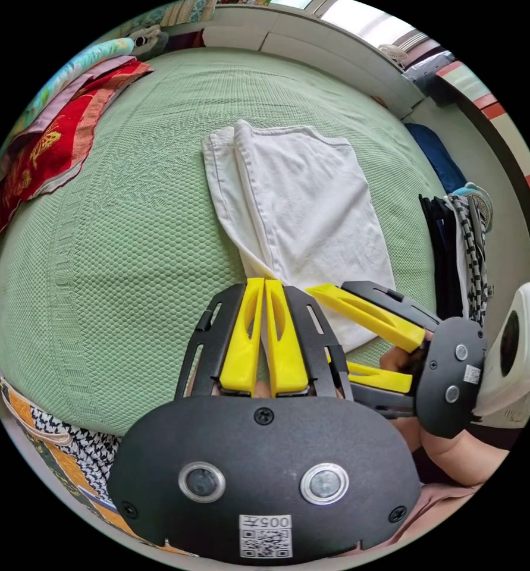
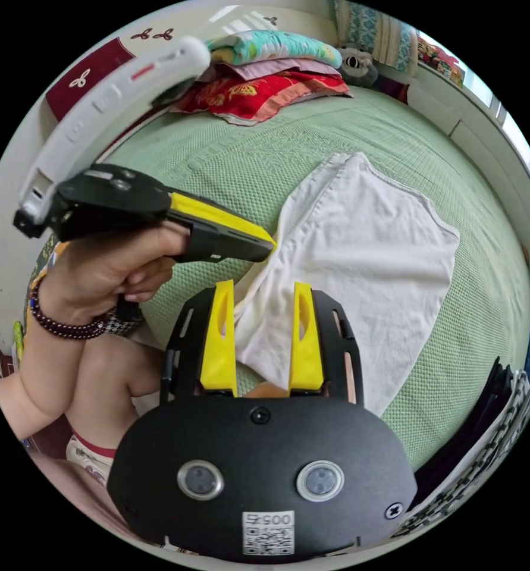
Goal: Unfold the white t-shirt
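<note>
the white t-shirt (image 1: 300,202) lies folded on the green bed (image 1: 116,250), soft and light. our left claw (image 1: 263,285) pinches its near edge; our right claw (image 2: 265,291) gapes released over the near hem, best grabbed there.

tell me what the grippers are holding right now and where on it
The left gripper is shut on the near edge of the folded white t-shirt. The right gripper is open over that edge, holding nothing.

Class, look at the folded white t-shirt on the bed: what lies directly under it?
The white t-shirt lies on the green textured bedspread, which shows all around it. Whether anything sits between its folded layers or beneath it cannot be seen, because the cloth covers that.
</note>
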